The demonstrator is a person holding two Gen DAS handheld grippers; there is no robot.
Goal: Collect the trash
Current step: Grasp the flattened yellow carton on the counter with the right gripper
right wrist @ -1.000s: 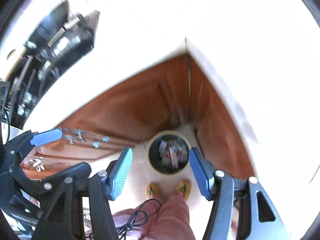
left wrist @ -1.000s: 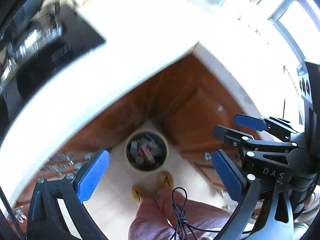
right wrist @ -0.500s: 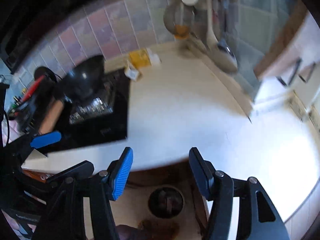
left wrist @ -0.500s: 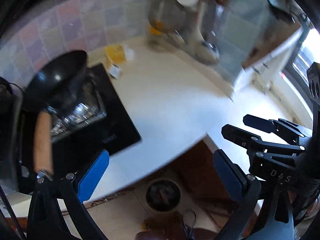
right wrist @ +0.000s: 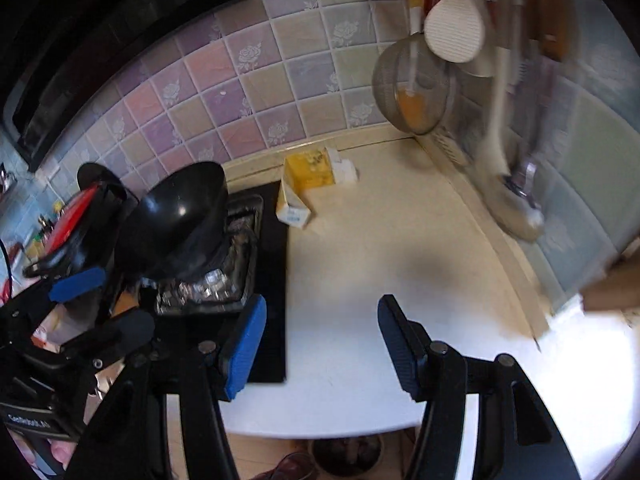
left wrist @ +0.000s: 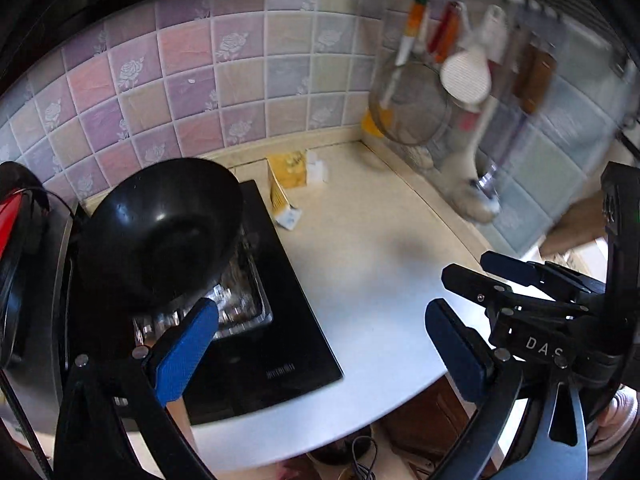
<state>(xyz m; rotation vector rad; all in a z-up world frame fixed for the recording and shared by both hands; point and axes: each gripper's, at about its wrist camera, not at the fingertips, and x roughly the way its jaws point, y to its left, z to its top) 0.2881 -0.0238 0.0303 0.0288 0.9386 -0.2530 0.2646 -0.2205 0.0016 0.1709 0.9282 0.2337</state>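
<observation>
Trash, a yellow carton [right wrist: 298, 184] with white scraps [right wrist: 346, 170] beside it, lies at the desk's [right wrist: 360, 300] back edge against the tiled wall, just right of the black cooktop [left wrist: 276, 344]. Both the left gripper [left wrist: 320, 344] and right gripper [right wrist: 320, 344] hang with jaws wide and empty above the bare front of the desk. A bin [right wrist: 346, 454] stands on the floor below the rounded front edge.

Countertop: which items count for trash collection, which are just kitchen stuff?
Job:
- yellow carton, lying open by the wall
- white scrap beside it
- bin below the counter edge

Bystanders:
- black wok
- stove
- hanging strainer
- rice paddle
</observation>
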